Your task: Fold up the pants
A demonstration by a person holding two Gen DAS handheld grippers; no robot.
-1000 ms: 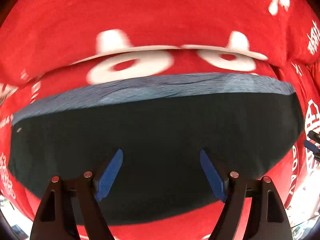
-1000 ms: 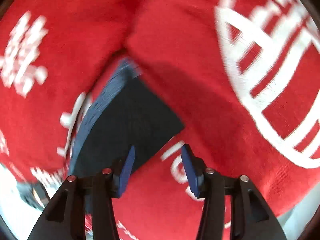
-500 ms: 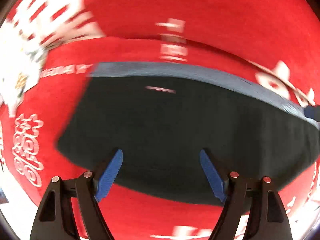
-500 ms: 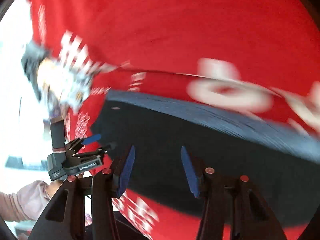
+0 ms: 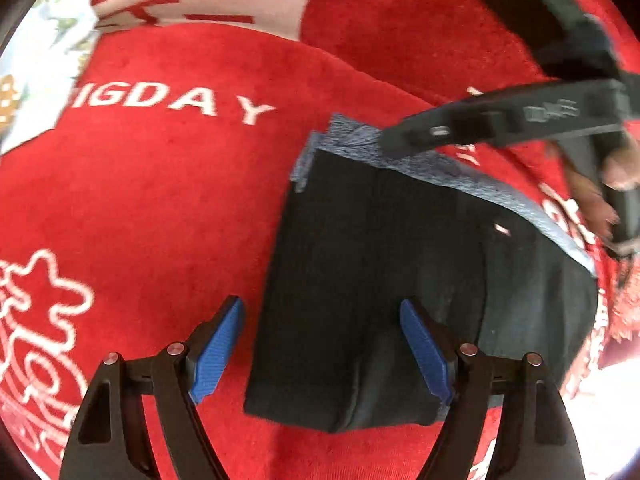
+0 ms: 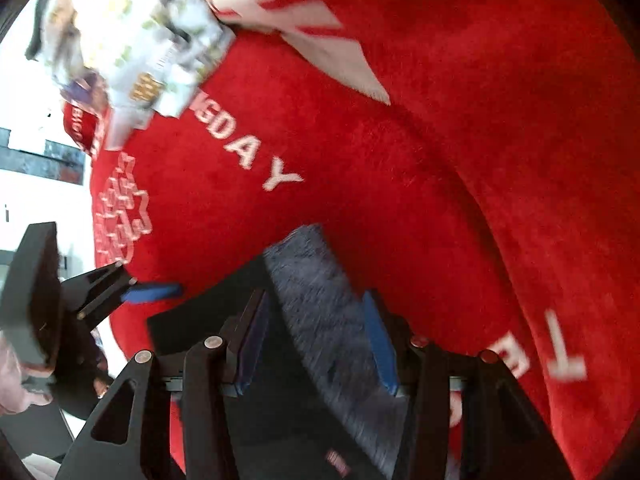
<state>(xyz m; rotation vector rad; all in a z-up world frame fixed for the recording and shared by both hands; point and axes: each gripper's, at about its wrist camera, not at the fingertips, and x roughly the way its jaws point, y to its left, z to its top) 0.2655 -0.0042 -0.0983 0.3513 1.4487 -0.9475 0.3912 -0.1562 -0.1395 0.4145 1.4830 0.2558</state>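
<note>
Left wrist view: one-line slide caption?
Open left tongs hover over the near end of dark folded pants on a red printed blanket.

Left of my left gripper (image 5: 320,354), the red blanket (image 5: 160,200) lies bare, free to pass. My right gripper (image 5: 500,128) crosses the folded pants' (image 5: 380,280) far edge, blocking that side.
</note>
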